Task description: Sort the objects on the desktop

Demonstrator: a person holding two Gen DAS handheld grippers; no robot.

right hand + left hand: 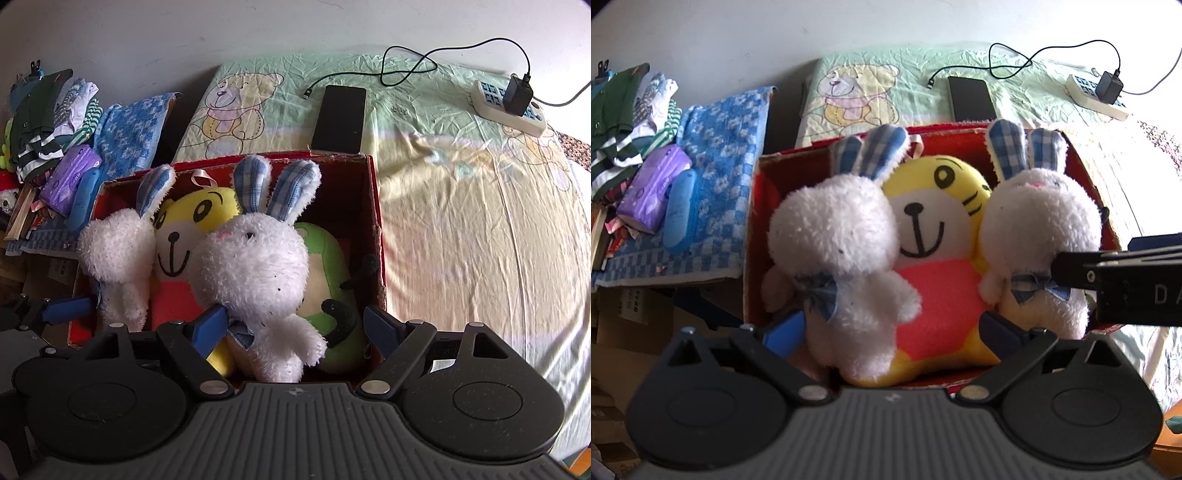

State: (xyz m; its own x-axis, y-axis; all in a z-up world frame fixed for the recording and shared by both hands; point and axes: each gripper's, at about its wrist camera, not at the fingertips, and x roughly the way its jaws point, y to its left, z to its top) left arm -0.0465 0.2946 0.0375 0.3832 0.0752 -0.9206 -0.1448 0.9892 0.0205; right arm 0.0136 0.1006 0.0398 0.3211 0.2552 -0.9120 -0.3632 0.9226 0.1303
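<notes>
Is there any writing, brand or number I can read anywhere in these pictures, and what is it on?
"D A": white letters on the black gripper body entering the left wrist view from the right; cut off by the frame edge.
Purple tissue packet: print too blurred to read.
Cardboard box label: too small to read.
Pale green bedsheet: faint mark, unreadable.

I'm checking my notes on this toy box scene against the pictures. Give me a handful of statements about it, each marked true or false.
1. Two white rabbits sit in the red box. True.
2. The yellow plush lies outside the box. False: it sits in the box, between the rabbits.
3. The phone is plugged into the black cable. False: the cable's end lies loose beside it.
4. A green plush lies behind the right-hand rabbit. True.
5. The left gripper is shut. False: its fingers stand open around a rabbit's body.
</notes>
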